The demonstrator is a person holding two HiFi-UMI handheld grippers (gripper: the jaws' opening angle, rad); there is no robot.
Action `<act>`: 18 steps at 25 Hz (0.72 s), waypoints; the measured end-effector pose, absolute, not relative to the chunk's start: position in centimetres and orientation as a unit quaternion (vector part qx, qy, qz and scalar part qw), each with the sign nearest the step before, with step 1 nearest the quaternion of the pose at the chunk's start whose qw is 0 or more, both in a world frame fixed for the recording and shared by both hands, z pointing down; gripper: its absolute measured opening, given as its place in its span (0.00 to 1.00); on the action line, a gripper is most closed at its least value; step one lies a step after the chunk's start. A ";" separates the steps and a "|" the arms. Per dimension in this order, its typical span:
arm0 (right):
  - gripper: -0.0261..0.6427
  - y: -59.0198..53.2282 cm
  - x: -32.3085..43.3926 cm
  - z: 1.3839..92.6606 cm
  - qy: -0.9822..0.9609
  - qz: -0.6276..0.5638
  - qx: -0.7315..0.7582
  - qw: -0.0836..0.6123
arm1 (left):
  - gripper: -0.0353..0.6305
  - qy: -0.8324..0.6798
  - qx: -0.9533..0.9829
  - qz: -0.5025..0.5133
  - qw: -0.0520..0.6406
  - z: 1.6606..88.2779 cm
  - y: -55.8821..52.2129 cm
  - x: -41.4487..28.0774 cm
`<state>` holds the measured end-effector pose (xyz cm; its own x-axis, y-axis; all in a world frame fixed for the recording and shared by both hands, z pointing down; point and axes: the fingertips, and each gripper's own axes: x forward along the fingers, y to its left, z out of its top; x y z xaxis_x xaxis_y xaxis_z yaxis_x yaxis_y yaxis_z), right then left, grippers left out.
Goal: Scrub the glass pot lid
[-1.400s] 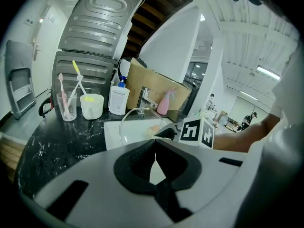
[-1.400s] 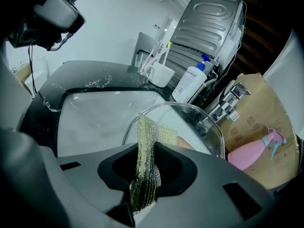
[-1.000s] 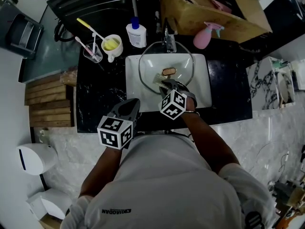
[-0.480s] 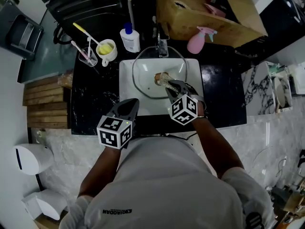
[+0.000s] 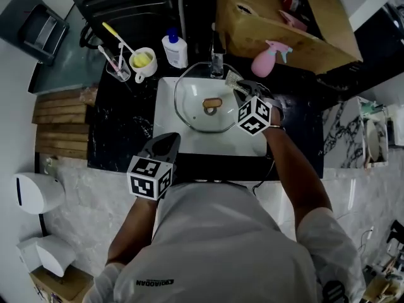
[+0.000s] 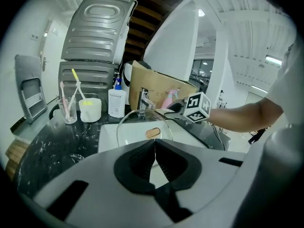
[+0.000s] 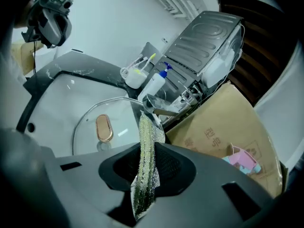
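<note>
Probably mid-scrub; right hand-held gripper (image 7: 145,167) pinches a scrub pad (image 7: 146,141) by the glass pot lid (image 5: 196,115); left hand-held gripper (image 6: 154,151) closed, empty.

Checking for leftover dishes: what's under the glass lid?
The glass lid lies in the white sink; only the sink's bare surface shows through it. Whatever sits under its brown handle is covered. The right gripper pinches a scrub pad near its rim.
</note>
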<state>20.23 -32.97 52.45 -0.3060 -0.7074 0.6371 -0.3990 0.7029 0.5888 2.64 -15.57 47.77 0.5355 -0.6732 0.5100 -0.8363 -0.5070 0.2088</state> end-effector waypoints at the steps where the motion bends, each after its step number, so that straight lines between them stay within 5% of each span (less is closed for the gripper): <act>1: 0.18 -33.8 20.2 52.7 -0.788 -0.173 0.346 0.479 | 0.08 -0.450 0.844 0.185 0.225 48.0 -15.2 2.6; 18: 0.18 -38.4 16.7 56.3 -0.774 -0.282 0.269 0.499 | 0.08 -0.484 0.817 0.186 0.253 48.6 -12.8 1.9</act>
